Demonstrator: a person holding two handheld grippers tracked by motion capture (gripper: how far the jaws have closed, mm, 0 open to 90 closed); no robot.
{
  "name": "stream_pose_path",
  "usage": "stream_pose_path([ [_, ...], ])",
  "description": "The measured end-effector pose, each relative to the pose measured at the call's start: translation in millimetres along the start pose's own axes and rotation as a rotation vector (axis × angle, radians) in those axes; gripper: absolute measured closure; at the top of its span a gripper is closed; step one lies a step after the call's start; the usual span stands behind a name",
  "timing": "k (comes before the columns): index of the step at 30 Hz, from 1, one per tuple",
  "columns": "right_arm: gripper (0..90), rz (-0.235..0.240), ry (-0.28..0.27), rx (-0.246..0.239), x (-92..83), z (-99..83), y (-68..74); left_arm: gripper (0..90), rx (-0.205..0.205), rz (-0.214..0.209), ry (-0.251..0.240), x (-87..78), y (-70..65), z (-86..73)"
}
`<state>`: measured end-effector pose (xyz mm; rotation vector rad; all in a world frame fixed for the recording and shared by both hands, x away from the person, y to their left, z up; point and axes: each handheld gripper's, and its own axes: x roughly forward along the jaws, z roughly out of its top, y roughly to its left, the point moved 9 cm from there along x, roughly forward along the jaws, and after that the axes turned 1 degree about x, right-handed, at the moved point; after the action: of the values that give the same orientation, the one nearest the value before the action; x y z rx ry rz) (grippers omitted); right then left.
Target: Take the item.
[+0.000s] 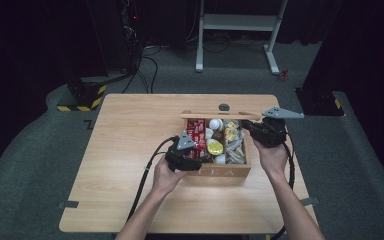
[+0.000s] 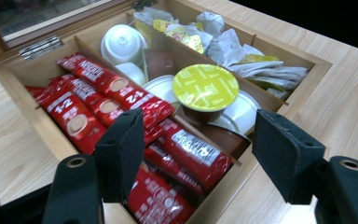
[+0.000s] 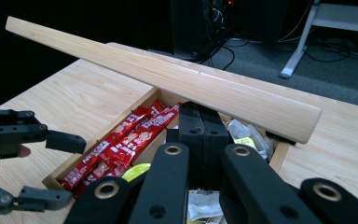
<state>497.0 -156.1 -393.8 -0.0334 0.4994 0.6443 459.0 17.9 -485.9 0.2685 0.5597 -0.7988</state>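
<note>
The left gripper (image 2: 193,163), jaws apart and holding nothing, hangs over the red coffee sachets (image 2: 121,102) in the tea box's (image 1: 220,172) left compartment, their length running away from it; the right gripper (image 3: 204,126), jaws together, hovers under the lid (image 3: 168,77).

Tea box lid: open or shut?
Open. The lid stands raised behind the box, and the red sachets and pods inside are exposed.

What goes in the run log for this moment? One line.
left gripper: open over red sachets | right gripper: shut, holds nothing | tea box: lid up
</note>
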Motion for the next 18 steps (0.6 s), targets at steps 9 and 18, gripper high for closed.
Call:
stream_pose_path([
  [9, 90.0, 0.001, -0.002, 0.008, 0.4, 4.4, -1.5, 34.1, -0.001, -0.021, 0.012, 14.4, -5.7, 6.5],
  [18, 90.0, 0.001, -0.007, 0.014, 1.4, 8.2, -3.0, 33.8, 0.0, -0.028, 0.024, 30.8, -10.1, 15.4],
])
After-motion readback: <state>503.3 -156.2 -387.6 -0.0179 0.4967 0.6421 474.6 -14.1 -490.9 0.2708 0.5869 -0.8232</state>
